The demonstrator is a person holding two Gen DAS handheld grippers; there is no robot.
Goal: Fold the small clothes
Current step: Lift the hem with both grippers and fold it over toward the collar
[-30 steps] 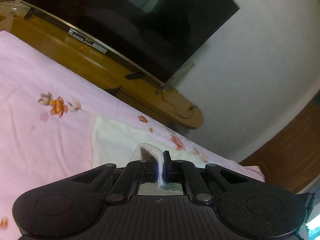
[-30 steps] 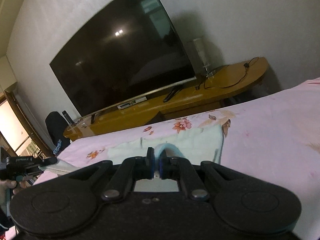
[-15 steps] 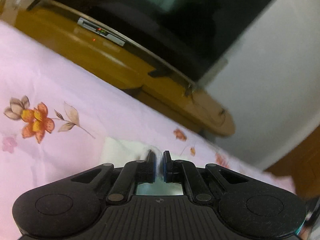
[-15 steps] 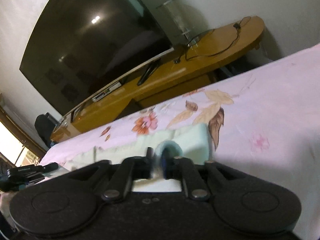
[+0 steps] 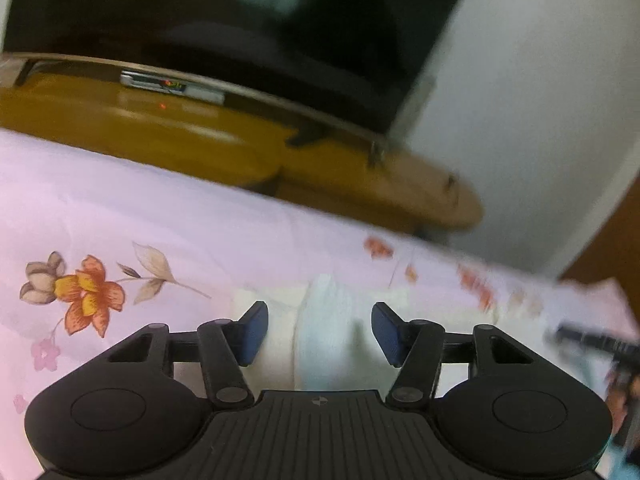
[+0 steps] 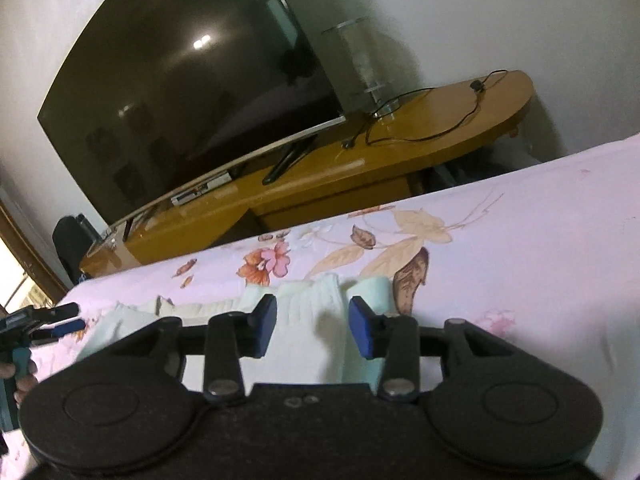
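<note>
A small pale cream-and-mint garment (image 5: 320, 332) lies folded on the pink floral bedsheet (image 5: 120, 232). My left gripper (image 5: 319, 334) is open just above it, blue pads on either side of a raised fold. In the right wrist view the garment (image 6: 308, 316) stretches leftward across the sheet (image 6: 520, 264). My right gripper (image 6: 312, 326) is open over its right end. The left gripper (image 6: 44, 320) shows at the far left edge there, and the right gripper (image 5: 592, 344) shows blurred at the right edge of the left wrist view.
A wooden TV bench (image 6: 360, 168) runs beyond the bed's far edge, carrying a large dark television (image 6: 192, 80), a set-top box (image 6: 200, 192), a clear glass stand (image 6: 360, 68) and a loose cable (image 6: 432, 120). A white wall (image 6: 480, 12) is behind.
Both grippers were shut on the garment's edges and held them up. They have lowered toward the bed and opened, and the garment now lies loose on the sheet.
</note>
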